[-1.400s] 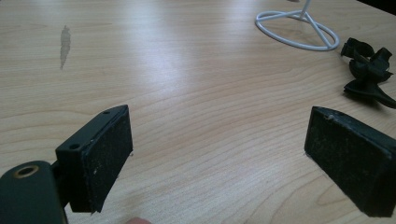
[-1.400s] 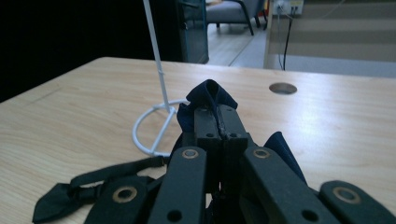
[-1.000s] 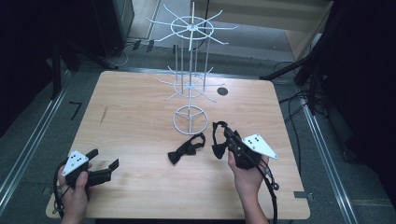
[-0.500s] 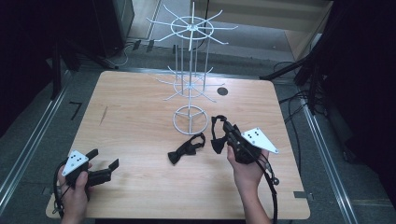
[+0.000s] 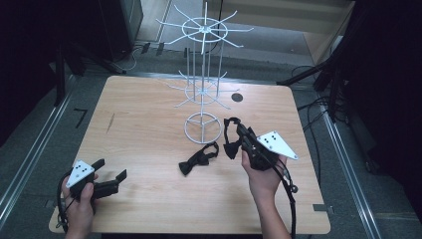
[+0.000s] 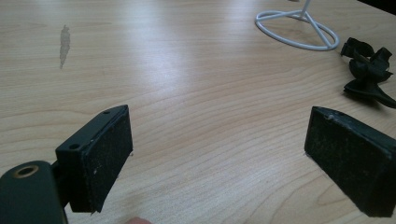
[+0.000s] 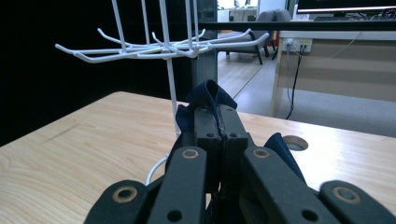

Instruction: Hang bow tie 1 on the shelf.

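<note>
Right gripper: the black two-jaw right gripper (image 5: 238, 130) is clamped tight on a dark fabric bow tie (image 5: 230, 139), holding it up off the table, just to the right of the rack's ring base. In the right gripper view the jaws are pressed together with a fold of the dark cloth (image 7: 208, 95) poking out above them and more of it bulging out on the right.

Held bow tie: hangs from the jaw tips in the high view, strap looping up and the bow part drooping below. Clear of the wood as far as I can tell.

Left gripper: the black left gripper (image 5: 110, 175) with its grey three-cornered plate sits low at the near left corner, jaws spread wide, nothing between them. The left gripper view shows bare tabletop between the two pads (image 6: 111, 156).

Second bow tie: another black fabric bow tie (image 5: 198, 158) lies flat on the table, between the two grippers but closer to the right one, just in front of the rack's base.

Rack: tall white wire display rack (image 5: 202, 94) with hook arms in tiers, standing mid-table on a ring foot.

Table: light wooden tabletop (image 5: 139, 129), small dark smudge on the left part.
</note>
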A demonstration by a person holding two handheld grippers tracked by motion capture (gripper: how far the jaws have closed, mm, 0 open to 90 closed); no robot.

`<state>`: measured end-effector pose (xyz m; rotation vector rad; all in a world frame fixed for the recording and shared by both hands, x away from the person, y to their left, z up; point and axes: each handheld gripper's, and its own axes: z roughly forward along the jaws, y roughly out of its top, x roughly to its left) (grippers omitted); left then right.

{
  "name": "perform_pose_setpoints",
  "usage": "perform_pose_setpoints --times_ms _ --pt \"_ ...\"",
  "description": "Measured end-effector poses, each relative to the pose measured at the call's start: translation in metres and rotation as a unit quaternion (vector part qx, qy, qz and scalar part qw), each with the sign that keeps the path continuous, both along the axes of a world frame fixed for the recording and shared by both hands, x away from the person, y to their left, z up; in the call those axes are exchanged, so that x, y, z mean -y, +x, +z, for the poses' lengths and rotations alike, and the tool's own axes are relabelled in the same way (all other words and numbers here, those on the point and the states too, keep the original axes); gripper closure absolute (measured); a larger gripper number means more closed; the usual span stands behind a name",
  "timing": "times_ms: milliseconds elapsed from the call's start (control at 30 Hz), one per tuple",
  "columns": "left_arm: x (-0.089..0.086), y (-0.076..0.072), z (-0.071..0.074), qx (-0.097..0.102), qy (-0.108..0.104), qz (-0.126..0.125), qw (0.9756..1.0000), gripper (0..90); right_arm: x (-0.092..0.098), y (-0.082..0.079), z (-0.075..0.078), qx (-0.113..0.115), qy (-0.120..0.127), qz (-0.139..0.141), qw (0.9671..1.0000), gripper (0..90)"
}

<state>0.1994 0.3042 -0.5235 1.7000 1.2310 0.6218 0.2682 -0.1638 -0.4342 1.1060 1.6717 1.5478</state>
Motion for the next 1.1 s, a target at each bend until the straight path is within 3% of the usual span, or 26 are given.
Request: perform_pose_setpoints --times_ms 733,1100 --pt "0.000 0.000 0.000 0.001 -0.003 -0.001 1.0000 8.5 -0.008 0.008 0.027 0.021 -0.006 0.016 0.9996 90.0" --pt "-0.001 0.000 0.000 0.000 -0.002 -0.001 1.0000 8.5 -0.009 0.025 0.040 0.026 -0.010 0.025 0.9993 89.9"
